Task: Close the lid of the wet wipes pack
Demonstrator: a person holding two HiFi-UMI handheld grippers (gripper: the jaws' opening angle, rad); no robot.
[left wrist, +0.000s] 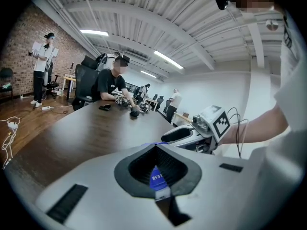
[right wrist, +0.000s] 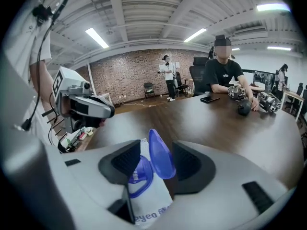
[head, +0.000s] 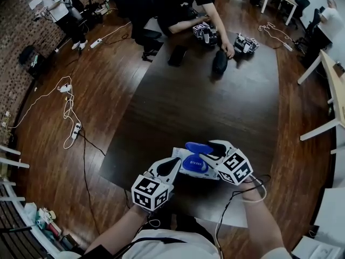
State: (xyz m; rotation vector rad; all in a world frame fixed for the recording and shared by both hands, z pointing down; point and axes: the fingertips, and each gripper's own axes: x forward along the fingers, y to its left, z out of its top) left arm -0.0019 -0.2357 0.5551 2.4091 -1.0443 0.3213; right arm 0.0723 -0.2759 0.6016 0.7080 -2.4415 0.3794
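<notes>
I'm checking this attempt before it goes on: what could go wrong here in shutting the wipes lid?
The blue lid stands open between the parted jaws of the right gripper; squeezing might pinch it, not fold it down. The left gripper pinches only an edge of the wet wipes pack, so a push might shift the soft pack.

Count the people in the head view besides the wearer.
3: standing person by the brick wall, seated person at the table's far end, third person far right; more may be hidden.
</notes>
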